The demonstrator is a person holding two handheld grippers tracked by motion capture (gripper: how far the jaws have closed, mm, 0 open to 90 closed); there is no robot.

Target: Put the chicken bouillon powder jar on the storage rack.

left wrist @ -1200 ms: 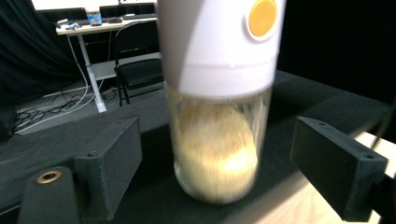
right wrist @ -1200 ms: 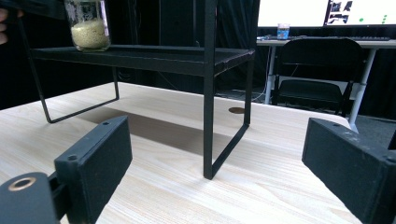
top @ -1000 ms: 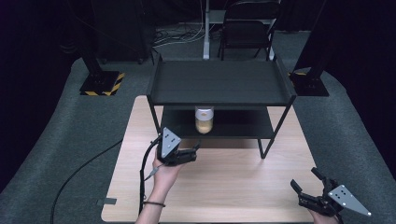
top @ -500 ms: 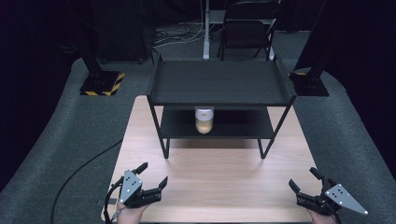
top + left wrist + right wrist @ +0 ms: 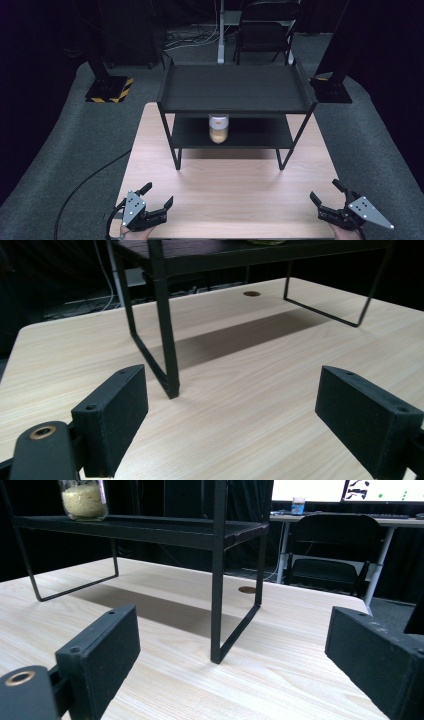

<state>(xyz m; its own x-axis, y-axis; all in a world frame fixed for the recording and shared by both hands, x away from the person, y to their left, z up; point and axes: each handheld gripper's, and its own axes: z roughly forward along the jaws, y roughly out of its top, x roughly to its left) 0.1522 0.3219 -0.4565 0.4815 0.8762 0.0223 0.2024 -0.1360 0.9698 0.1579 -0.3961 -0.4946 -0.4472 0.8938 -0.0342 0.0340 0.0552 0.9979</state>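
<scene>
Seemingly you're finished or not begun: the jar (image 5: 218, 128) stands on the rack's (image 5: 235, 90) lower shelf, while your left gripper (image 5: 150, 205) and right gripper (image 5: 330, 200) rest at the desk's (image 5: 240, 185) near edge, jaws apart, empty.

A small clear jar (image 5: 218, 128) with a white lid stands upright, filled with pale yellow grains, centred on the lower tier of the black two-tier rack (image 5: 235, 90), at twelve o'clock on the table.
</scene>
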